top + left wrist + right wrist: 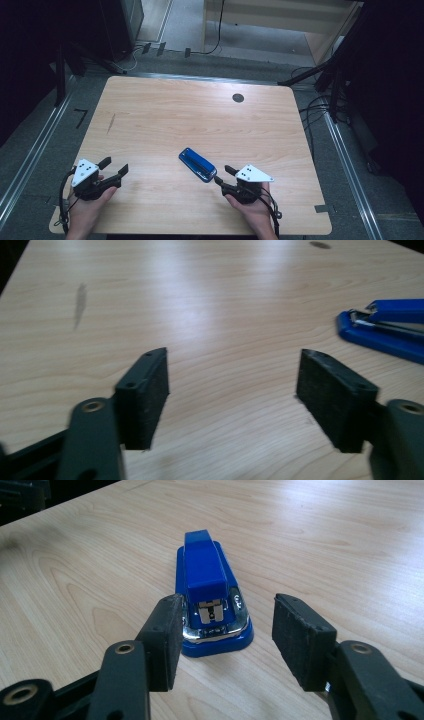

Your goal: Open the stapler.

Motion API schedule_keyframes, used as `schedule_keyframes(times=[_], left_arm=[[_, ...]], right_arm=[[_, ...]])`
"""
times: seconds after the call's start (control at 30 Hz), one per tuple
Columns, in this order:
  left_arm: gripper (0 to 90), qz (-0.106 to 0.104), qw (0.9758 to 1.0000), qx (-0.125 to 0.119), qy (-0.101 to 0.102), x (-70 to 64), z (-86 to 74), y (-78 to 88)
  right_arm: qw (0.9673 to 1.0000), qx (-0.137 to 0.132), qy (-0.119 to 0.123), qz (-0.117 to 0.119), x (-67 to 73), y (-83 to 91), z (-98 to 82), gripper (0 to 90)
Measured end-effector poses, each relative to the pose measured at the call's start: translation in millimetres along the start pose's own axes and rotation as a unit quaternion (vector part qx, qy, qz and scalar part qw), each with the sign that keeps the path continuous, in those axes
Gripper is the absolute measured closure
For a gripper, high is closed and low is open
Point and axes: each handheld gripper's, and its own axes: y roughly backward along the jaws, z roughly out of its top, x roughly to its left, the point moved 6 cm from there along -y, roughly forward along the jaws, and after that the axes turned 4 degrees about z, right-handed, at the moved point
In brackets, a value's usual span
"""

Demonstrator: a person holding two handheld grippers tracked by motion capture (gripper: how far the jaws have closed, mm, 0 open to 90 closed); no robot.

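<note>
1. Right hand (252,207) comes in from 6 o'clock at the table's near edge, palm wrapped around the gripper body, wrist roughly level, jaws aimed toward 10 o'clock across the table (200,120).
2. Right gripper (223,175) sits low over the wood, its grey plate facing up. Jaws stand part open, about a stapler-width apart, gripping nothing.
3. Blue stapler (197,164) lies flat on the table, right of centre and toward the near edge, long axis running 10 to 4 o'clock.
4. In the right gripper view the stapler (210,597) is dead ahead at 12 o'clock, metal nose end toward the camera. The nose sits just at the jaw tips, close against the left pad (167,640); contact can't be confirmed. The right pad stands clear of it, with bare wood between.
5. Left hand (87,207) rests at the near left corner, jaws pointing toward 2 o'clock.
6. Left gripper (114,167): jaws moderately wide, nothing between them.
7. In the left gripper view the stapler (385,327) is off at 2 o'clock, well apart from the jaws.
</note>
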Motion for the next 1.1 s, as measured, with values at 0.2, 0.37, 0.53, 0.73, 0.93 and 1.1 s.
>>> schedule_keyframes(times=[0.2, 0.37, 0.53, 0.73, 0.93, 1.1], left_arm=[[61.8, -0.057, 0.9983, 0.006, -0.002, -34.5, 5.0, -11.4], [79.5, -0.092, 0.9957, 0.009, -0.007, -61.4, 6.9, -23.9], [86.9, -0.118, 0.9924, 0.023, -0.027, -90.4, 6.6, -41.2], [90.0, -0.151, 0.9869, 0.034, -0.045, -116.0, 4.2, -54.7], [90.0, -0.163, 0.9839, 0.042, -0.06, -130.9, 0.2, -65.8], [90.0, -0.177, 0.9815, 0.045, -0.06, -142.6, 4.2, -74.2]], right_arm=[[1.0, 0.004, -0.005, -0.004, -0.5, -3.2, -3.2, 51.1], [0.9999, 0.005, -0.008, -0.007, -2.3, -3.2, -4.4, 52.6], [0.9999, 0.009, -0.005, -0.007, -1.2, -4.7, -5.5, 53.4], [0.9999, 0.013, -0.003, 0.0, 0.2, -8.0, -6.2, 56.2], [0.9999, 0.013, -0.002, 0.005, 1.2, -8.9, -6.4, 59.0], [0.9998, 0.016, -0.003, 0.008, 0.5, -9.0, -7.0, 62.0]])
